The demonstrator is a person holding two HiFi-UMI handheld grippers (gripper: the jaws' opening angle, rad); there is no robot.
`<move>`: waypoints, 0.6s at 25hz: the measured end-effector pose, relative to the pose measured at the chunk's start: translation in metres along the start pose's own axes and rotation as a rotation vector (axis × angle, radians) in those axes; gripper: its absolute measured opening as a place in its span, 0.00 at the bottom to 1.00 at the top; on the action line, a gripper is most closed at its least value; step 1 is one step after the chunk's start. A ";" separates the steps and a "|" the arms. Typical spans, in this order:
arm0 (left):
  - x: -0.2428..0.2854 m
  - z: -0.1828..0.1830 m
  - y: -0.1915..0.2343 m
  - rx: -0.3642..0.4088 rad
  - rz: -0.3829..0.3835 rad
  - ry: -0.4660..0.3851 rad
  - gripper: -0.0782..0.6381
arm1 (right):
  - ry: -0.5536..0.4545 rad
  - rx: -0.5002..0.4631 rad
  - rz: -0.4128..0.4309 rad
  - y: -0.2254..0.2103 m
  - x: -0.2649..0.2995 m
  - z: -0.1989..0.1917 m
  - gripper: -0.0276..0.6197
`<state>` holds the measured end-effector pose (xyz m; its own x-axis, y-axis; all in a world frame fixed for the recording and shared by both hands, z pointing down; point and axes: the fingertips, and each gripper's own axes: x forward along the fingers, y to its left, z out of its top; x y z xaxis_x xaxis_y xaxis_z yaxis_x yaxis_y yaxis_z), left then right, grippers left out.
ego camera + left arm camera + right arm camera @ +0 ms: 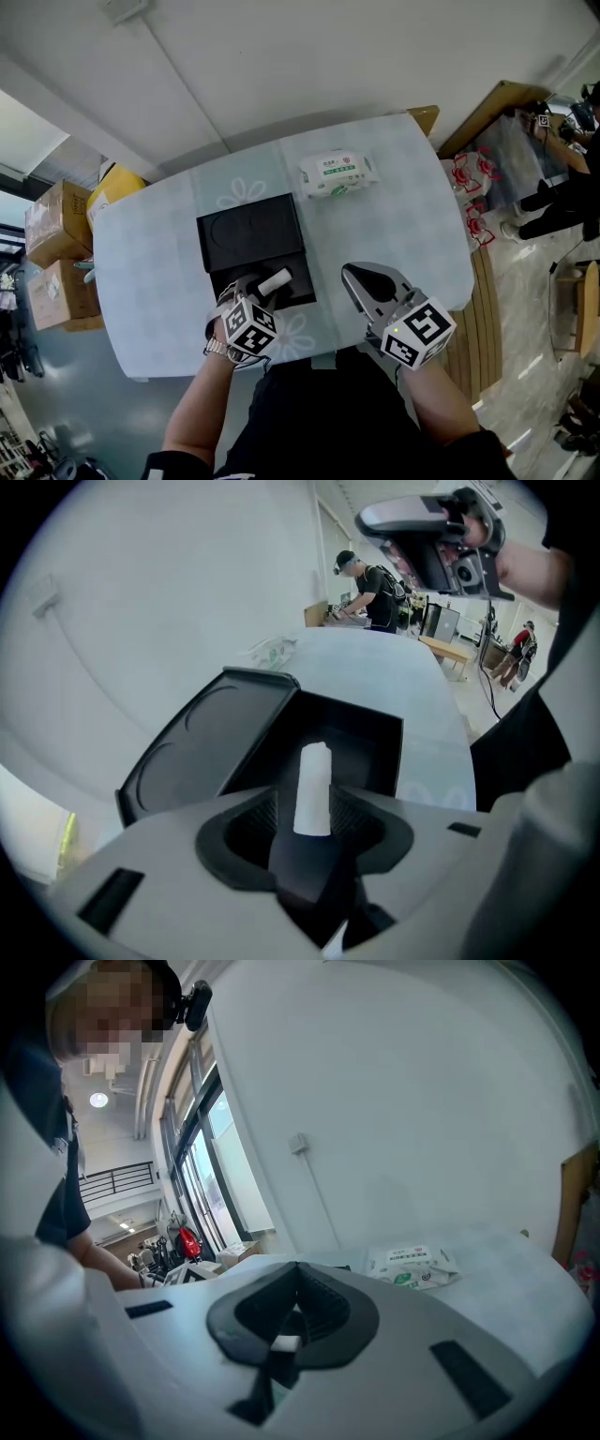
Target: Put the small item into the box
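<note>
An open black box (289,292) stands on the pale table (150,272), its lid (248,230) folded back flat on the far side. My left gripper (266,287) hangs over the box's near end. The small white cylinder (276,280) stands between its jaws. In the left gripper view the cylinder (312,787) points into the box (366,738), with a dark gap beside it at the left pad, so the left gripper (309,803) is open around it. My right gripper (367,279) hovers to the box's right, shut and empty (298,1314).
A pack of wet wipes (337,173) lies on the far side of the table. Cardboard boxes (56,220) are stacked on the floor at the left. A wooden bench (487,309) runs along the table's right edge. People work in the background (370,588).
</note>
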<state>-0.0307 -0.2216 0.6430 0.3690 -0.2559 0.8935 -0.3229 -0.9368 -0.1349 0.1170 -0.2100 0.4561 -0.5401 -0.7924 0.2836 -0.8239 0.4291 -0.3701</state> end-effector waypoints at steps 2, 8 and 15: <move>-0.012 0.008 0.001 -0.036 0.030 -0.037 0.33 | -0.002 -0.019 0.024 0.005 -0.001 0.003 0.06; -0.061 0.035 -0.001 -0.245 0.094 -0.213 0.33 | 0.000 -0.073 0.113 0.024 -0.008 0.010 0.06; -0.144 0.076 -0.015 -0.449 0.177 -0.581 0.20 | 0.012 -0.143 0.243 0.048 -0.022 0.014 0.06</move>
<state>-0.0122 -0.1890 0.4838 0.6383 -0.5951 0.4882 -0.6987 -0.7141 0.0431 0.0918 -0.1782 0.4201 -0.7263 -0.6538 0.2122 -0.6851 0.6635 -0.3006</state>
